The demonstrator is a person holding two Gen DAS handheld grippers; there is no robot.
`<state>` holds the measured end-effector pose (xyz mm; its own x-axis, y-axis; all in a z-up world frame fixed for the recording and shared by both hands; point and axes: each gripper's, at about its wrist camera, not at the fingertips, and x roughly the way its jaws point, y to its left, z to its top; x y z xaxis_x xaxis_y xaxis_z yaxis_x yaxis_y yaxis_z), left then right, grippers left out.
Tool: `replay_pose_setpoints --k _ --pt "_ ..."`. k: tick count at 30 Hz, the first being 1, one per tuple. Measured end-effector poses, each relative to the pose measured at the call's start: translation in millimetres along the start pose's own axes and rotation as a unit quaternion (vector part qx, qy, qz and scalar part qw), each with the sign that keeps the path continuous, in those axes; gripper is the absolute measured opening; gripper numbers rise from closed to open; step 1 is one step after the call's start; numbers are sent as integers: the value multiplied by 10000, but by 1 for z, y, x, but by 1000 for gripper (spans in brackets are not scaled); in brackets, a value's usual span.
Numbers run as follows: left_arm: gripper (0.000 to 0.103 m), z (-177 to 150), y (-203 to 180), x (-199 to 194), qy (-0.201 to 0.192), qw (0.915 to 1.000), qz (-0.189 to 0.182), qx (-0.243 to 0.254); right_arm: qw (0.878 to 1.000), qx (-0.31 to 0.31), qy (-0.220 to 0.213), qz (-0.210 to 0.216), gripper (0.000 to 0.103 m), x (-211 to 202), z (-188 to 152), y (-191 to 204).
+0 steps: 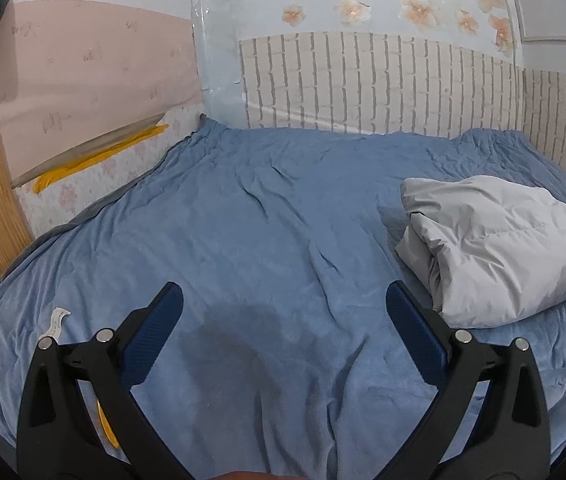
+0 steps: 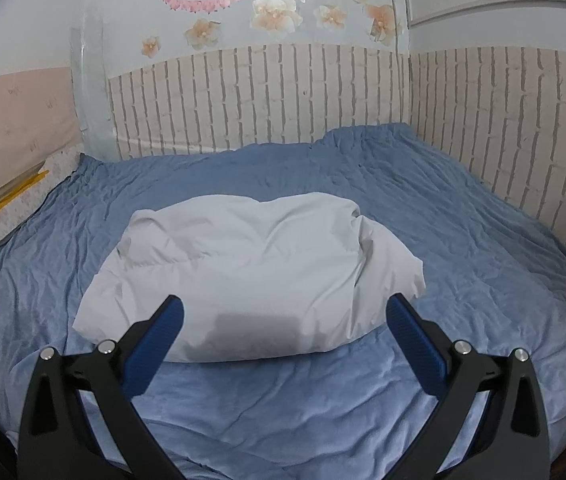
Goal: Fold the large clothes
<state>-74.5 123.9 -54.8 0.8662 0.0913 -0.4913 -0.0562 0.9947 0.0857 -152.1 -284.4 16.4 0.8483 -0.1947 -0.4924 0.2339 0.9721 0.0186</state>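
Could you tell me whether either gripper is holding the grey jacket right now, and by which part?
Neither: the left gripper and right gripper are open, and the jacket lies untouched.

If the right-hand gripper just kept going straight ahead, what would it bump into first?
Most likely the folded grey padded jacket, which lies on the blue bedspread right between the open fingers of the right gripper. Depth is hard to judge; angled lower, it might touch bedspread first.
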Motion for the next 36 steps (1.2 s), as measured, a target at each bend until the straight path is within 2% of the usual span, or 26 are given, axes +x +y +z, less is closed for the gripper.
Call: replay_pose_setpoints --k 13,36 --pt "100 5 -11 -6 -49 9998 -70 172 10000 -38 -4 64 101 -3 3 2" --pt "100 4 -15 25 204 9995 -52 242 9995 -174 228 141 101 24 -1 7"
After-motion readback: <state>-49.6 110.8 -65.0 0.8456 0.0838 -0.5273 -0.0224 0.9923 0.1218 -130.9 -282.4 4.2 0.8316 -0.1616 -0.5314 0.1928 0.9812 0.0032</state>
